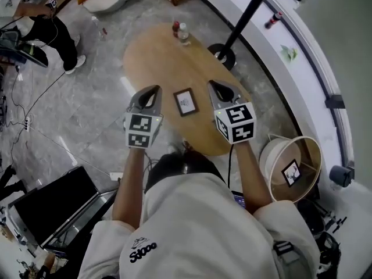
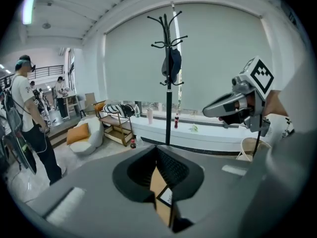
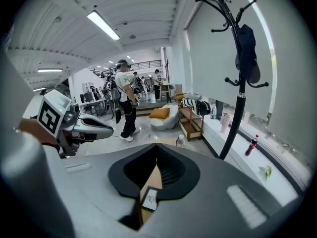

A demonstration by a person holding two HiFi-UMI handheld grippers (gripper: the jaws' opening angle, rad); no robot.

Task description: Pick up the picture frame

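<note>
A small dark picture frame with a white print lies flat on the oval wooden table. My left gripper hovers just left of it and my right gripper just right of it, both above the table and apart from the frame. Each has its jaws shut with nothing between them. In the left gripper view a corner of the frame shows through the slit below the shut jaws. The frame shows the same way in the right gripper view.
A red bottle and a clear bottle stand at the table's far end. A coat stand's base sits by the table's right edge. A round bin stands at right. A person stands at far left.
</note>
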